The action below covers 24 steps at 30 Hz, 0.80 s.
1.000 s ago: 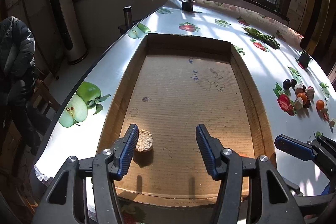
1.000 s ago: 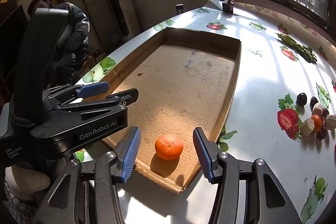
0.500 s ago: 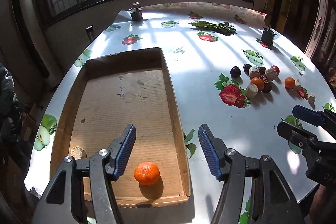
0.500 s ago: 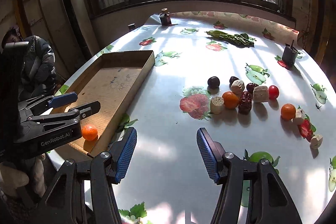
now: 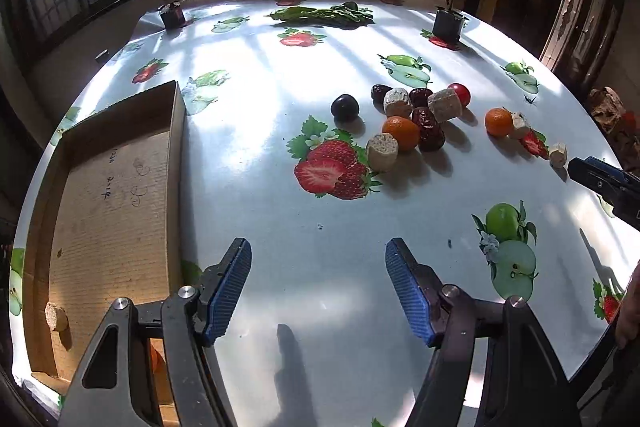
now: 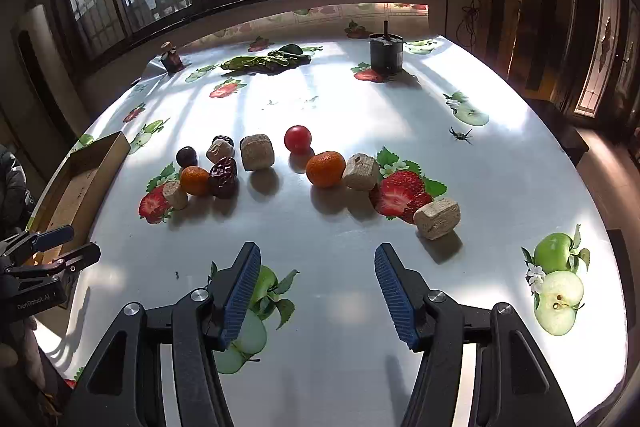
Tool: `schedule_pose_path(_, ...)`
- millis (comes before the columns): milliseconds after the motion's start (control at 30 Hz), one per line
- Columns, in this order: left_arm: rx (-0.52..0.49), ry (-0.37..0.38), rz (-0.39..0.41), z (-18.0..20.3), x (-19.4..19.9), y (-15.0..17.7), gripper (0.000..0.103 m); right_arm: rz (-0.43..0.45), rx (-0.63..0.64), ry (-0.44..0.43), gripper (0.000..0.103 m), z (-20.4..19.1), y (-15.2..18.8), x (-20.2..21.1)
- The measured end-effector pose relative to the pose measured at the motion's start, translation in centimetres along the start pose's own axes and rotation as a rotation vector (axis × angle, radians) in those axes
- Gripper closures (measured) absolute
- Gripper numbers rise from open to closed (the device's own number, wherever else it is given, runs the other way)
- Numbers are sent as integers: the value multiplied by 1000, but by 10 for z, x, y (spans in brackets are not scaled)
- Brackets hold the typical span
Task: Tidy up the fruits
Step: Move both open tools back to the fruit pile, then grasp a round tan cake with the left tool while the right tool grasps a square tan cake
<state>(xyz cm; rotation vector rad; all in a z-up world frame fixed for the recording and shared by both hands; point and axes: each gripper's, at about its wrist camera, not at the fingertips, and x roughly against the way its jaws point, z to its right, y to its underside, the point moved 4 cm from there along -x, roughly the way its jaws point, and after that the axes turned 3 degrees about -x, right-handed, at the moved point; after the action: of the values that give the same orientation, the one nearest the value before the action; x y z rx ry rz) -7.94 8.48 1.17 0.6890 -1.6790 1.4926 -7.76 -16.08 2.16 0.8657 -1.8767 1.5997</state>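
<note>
A loose pile of fruit lies on the fruit-print table: two oranges [image 6: 325, 168] [image 6: 194, 180], a red tomato [image 6: 297, 138], a dark plum [image 6: 186, 156], red dates [image 6: 222, 175] and several tan cork-like chunks [image 6: 437, 218]. The pile also shows in the left wrist view around an orange [image 5: 401, 133]. A shallow cardboard box [image 5: 116, 203] at the left holds a tan chunk [image 5: 56, 315] and an orange mostly hidden behind my left finger. My left gripper [image 5: 318, 287] is open and empty over bare table beside the box. My right gripper [image 6: 317, 293] is open and empty, short of the pile.
A black cup [image 6: 385, 53] and a bunch of green leaves [image 6: 266, 61] lie at the far side. A small dark jar [image 6: 171, 57] stands at the back left. The round table's edge [image 6: 592, 195] curves off at the right. A seated person is at the far left.
Both grippers have swung right, away from the box and toward the fruit pile. The orange that lay between the right fingers now sits in the box. Both stay open.
</note>
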Motion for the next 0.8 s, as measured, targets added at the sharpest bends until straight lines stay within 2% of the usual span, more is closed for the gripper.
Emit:
schedule_pose_path(233, 7, 43, 13, 18, -21, -27, 34, 6, -33, 47, 39, 31, -29, -20)
schedule_pose_path(433, 53, 93, 25, 16, -46, -46, 35, -27, -130, -57, 39, 36, -48, -48)
schedule_pose_path(600, 90, 126, 23, 13, -63, -53, 42, -50, -238, -125, 40, 41, -57, -75)
schedule_pose_path(667, 102, 139, 14, 13, -69, -54, 54, -65, -274, -144, 46, 44, -56, -85)
schedule_pose_path(767, 99, 182, 40, 17, -68, -55, 65, -63, -276, -136, 54, 45, -53, -91)
schedule_pose_path(800, 93, 180, 48, 19, -68, -55, 65, -66, -278, -148, 57, 45, -53, -91)
